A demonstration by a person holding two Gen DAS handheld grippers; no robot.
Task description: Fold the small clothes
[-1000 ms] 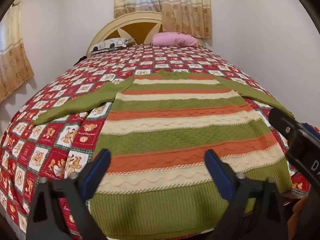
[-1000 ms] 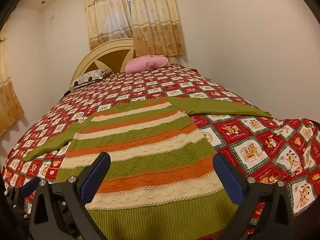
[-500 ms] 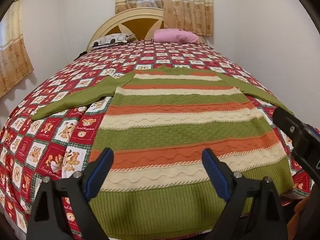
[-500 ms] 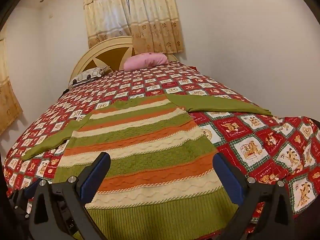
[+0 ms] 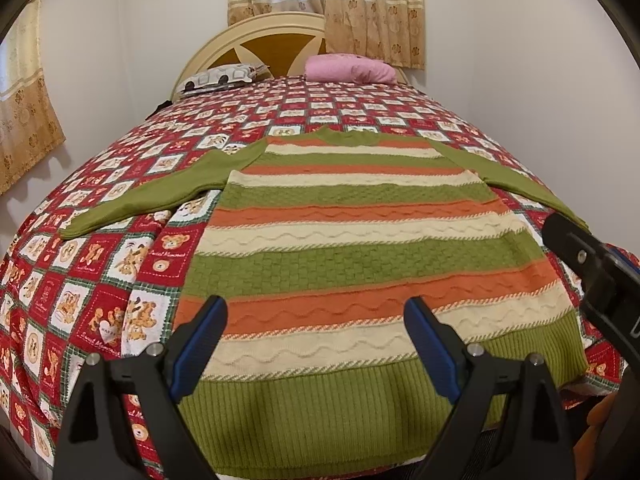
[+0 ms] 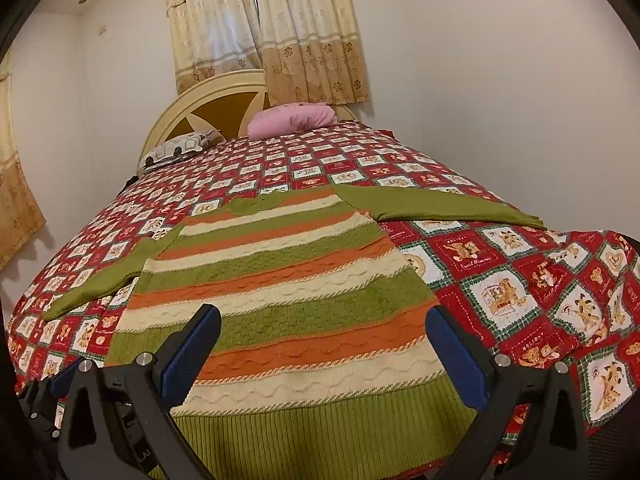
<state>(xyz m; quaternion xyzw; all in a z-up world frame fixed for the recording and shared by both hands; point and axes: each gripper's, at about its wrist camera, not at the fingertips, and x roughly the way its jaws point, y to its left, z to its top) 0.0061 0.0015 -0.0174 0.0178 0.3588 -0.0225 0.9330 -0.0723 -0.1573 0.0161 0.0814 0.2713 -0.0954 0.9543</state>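
Patchwork bedspread (image 5: 100, 280) is carrying a striped sweater (image 5: 360, 240) spreading flat ahead of left claw (image 5: 316, 340) and right claw (image 6: 324, 344), both gaping, released, hovering above its hem.

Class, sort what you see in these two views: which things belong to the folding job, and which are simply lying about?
Part of the job:
striped sweater, spread flat, sleeves out
left gripper, open
right gripper, open
patchwork bedspread beneath it

Lying about:
pink pillow
patterned pillow
headboard
curtains
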